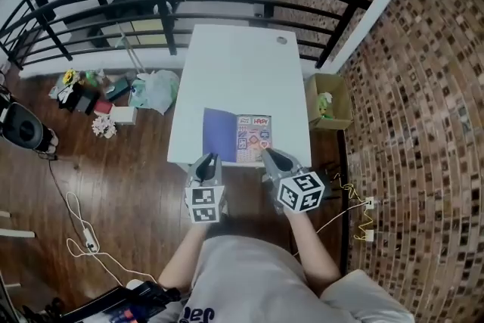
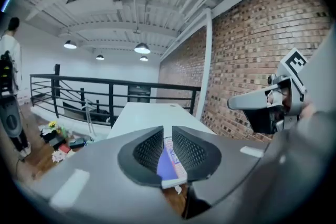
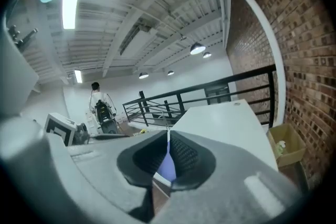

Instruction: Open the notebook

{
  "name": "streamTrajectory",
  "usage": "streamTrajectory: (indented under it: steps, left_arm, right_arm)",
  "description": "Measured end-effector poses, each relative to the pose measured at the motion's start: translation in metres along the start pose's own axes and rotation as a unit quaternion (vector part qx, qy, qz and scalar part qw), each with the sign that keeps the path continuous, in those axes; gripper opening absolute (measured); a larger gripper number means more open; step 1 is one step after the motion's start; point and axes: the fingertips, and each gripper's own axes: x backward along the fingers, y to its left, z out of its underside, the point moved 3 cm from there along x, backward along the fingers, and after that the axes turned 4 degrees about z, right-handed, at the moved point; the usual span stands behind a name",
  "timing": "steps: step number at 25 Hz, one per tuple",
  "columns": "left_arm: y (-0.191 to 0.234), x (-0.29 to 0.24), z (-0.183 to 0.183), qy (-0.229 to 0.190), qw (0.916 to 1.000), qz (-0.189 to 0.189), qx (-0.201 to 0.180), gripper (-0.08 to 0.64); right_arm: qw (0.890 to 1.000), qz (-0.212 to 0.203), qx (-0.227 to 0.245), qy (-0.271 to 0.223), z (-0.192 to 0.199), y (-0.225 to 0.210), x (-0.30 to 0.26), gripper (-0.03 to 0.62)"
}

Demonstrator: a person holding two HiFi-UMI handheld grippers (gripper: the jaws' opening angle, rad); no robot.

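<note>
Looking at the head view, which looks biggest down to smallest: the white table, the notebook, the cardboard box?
1. Table
2. Notebook
3. Cardboard box

The cardboard box looks only slightly smaller than the notebook. It sits lower, on the floor and farther from the camera, so that last ranking is unsure.

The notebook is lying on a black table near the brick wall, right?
Not quite: the table is white, not black, as the head view shows. The notebook does lie on it, near the brick wall.
</note>
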Motion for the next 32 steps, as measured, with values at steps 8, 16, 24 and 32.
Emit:
streamTrajectory:
  steps: [8, 16, 24, 32]
  left_arm:
    - [-0.165, 0.092, -0.025, -0.08, 0.9927, 0.062, -0.065, 0.034]
    - [-0.218, 0.174, -0.037, -0.111, 0.9892, 0.057, -0.077, 0.02]
    - [-0.202, 0.233, -0.051, -0.161, 0.981, 0.064, -0.087, 0.018]
    - [-0.169, 0.277, -0.048, -0.178, 0.9801, 0.047, -0.074, 0.018]
  right_arm:
    - [0.997, -0.007, -0.023, -0.068, 0.037, 0.01, 0.174, -0.008]
    - [0.996, -0.005, 0.039, -0.083, 0.032, 0.052, 0.257, -0.008]
    - [0.989, 0.03, 0.076, -0.122, 0.018, 0.094, 0.285, -0.008]
    - [0.99, 0.006, 0.09, -0.107, 0.034, 0.145, 0.273, -0.008]
